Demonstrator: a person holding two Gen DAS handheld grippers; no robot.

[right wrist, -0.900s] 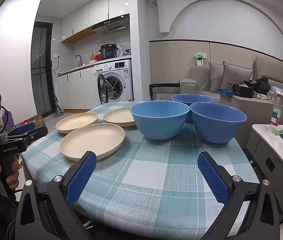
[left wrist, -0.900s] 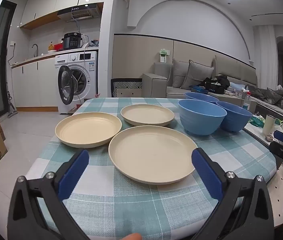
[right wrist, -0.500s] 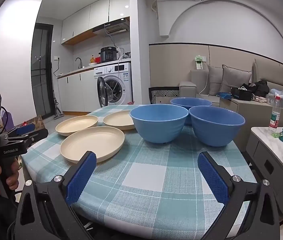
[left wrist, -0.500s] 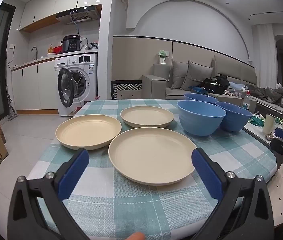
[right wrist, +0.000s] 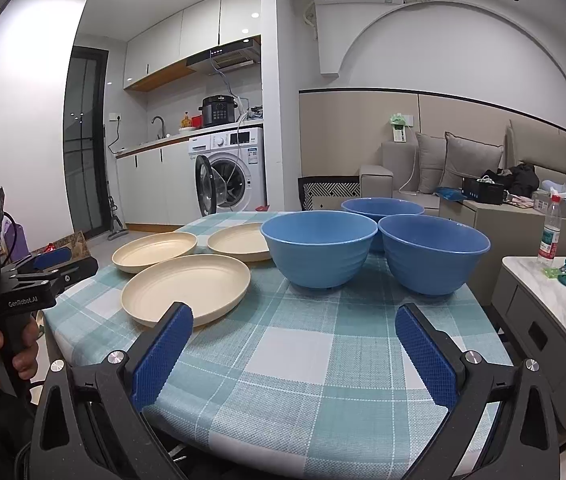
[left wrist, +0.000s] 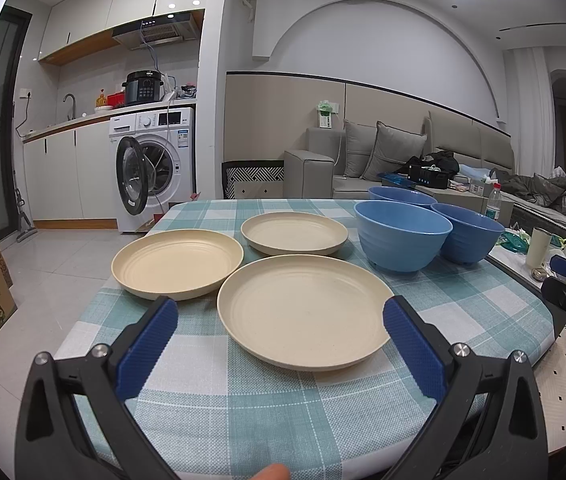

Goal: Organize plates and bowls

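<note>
Three cream plates lie on the checked tablecloth: the nearest plate (left wrist: 303,310), a left plate (left wrist: 177,264) and a far plate (left wrist: 294,233). Three blue bowls stand to their right: a front bowl (right wrist: 319,250), a right bowl (right wrist: 433,254) and a back bowl (right wrist: 382,207). My left gripper (left wrist: 281,344) hovers open just before the nearest plate, its pads either side of the near rim, touching nothing. My right gripper (right wrist: 293,354) is open above the table's near part, short of the bowls, with nothing between its fingers.
The table (left wrist: 243,408) ends in a rounded edge close to both grippers. A side cabinet (right wrist: 555,304) with a bottle and cup stands right of the table. A washing machine (left wrist: 151,168) with its door open and a sofa (left wrist: 383,160) lie beyond.
Both grippers have tipped slightly so the plates and bowls sit a little lower in view; nothing on the table moved and both grippers stayed open.
</note>
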